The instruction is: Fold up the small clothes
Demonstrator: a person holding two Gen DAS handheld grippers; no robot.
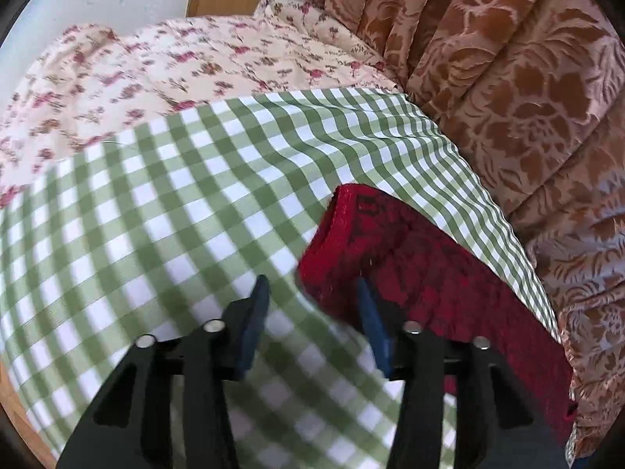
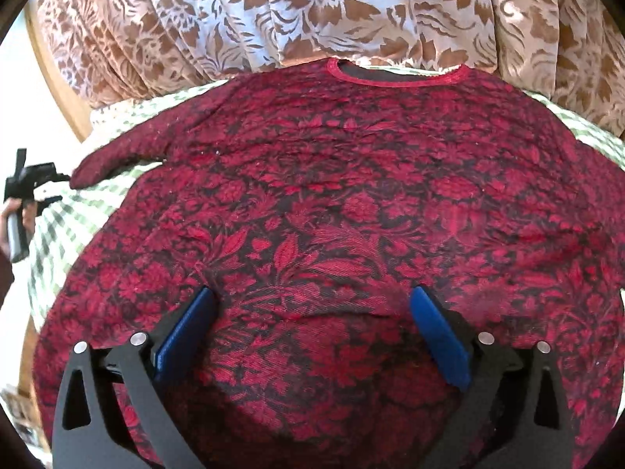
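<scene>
hovering right tool (image 2: 312, 308), jaws wide and empty, over red top (image 2: 332, 195) lying flat on checked cloth (image 1: 156, 215), neckline toward frame top; left tool (image 1: 312, 301) part open, empty, at sleeve (image 1: 390, 242) edge.

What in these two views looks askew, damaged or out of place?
Nothing stands out. The red floral top lies flat and unfolded on the green checked cloth, neckline toward the curtain; no tears or spills show.

No legible text on any surface
</scene>
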